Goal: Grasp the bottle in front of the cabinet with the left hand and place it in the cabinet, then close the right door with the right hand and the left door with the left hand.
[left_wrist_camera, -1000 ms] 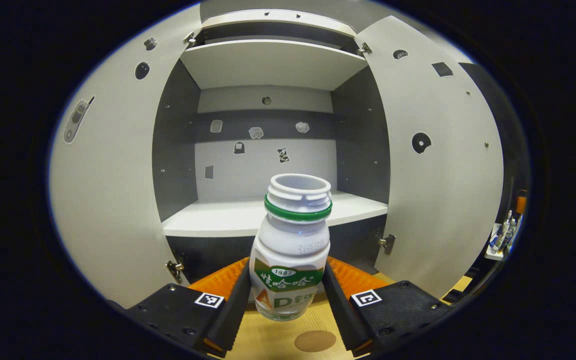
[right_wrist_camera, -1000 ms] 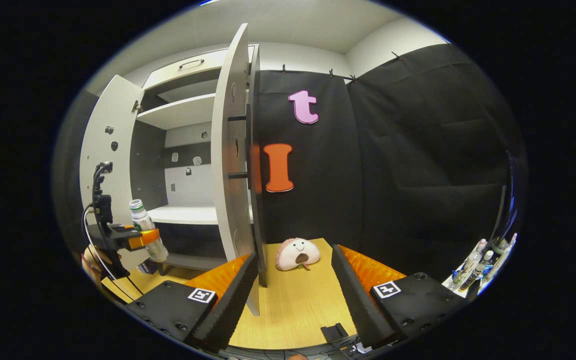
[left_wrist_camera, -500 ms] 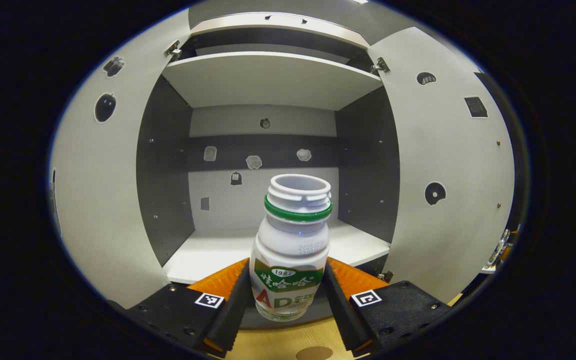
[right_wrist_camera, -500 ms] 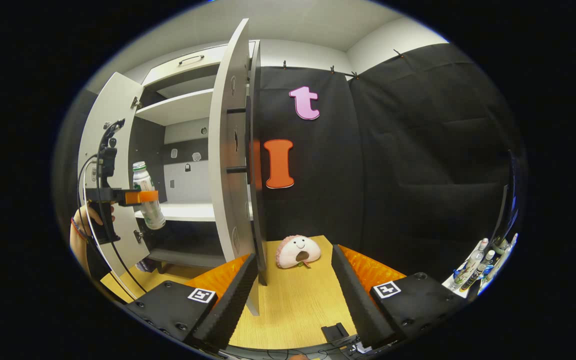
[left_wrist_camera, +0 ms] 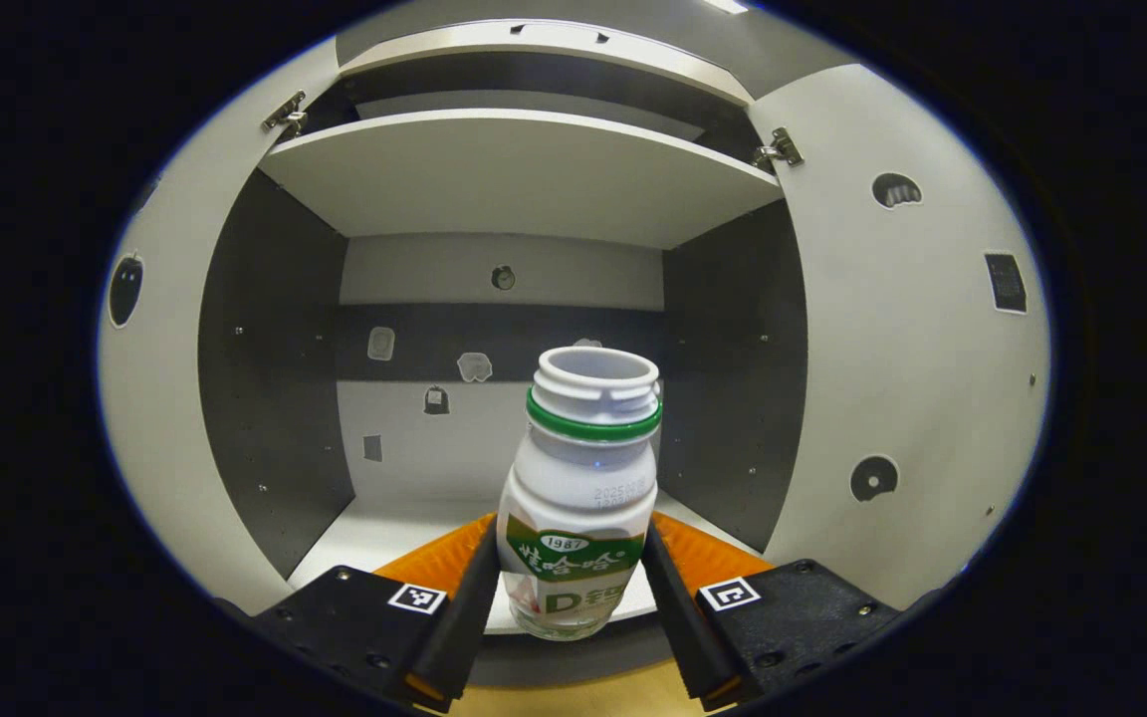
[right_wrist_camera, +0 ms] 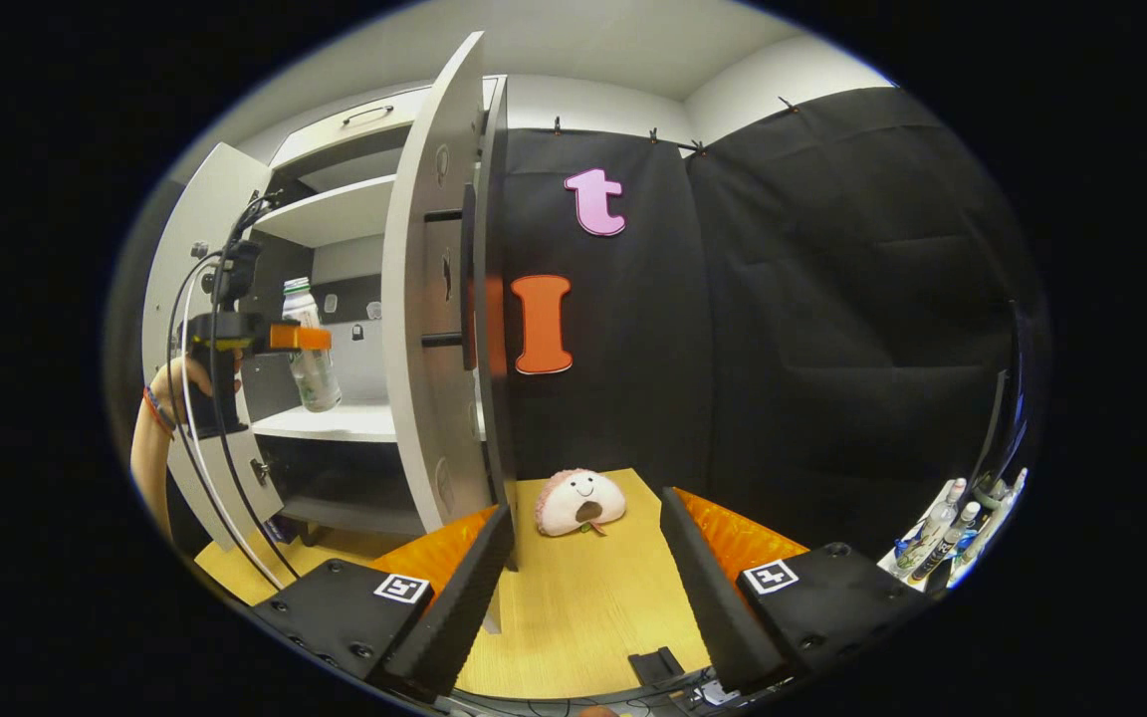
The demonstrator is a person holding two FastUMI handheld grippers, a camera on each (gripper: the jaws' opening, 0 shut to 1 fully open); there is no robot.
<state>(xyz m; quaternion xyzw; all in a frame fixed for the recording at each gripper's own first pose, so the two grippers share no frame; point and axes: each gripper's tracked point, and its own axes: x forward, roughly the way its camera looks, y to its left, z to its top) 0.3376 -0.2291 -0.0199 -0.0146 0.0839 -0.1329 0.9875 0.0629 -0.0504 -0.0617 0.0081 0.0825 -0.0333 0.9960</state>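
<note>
Midway through the placing step, the bottle (left_wrist_camera: 578,498) is held upright at the centre of the left gripper view, clenched at its labelled waist between the fingers (left_wrist_camera: 466,607) of the left gripper (left_wrist_camera: 573,622), its base carried just above the cabinet's lower shelf (left_wrist_camera: 384,523) (presumably so it clears the edge before being set down). At the left of the right gripper view, the same bottle (right_wrist_camera: 310,344) is seen raised before the open cabinet (right_wrist_camera: 335,214). Both doors are kept wide, the right door (right_wrist_camera: 429,299) edge-on. The right gripper (right_wrist_camera: 583,607) is held spread and empty above the tabletop (right_wrist_camera: 573,597), waiting its turn near that door.
</note>
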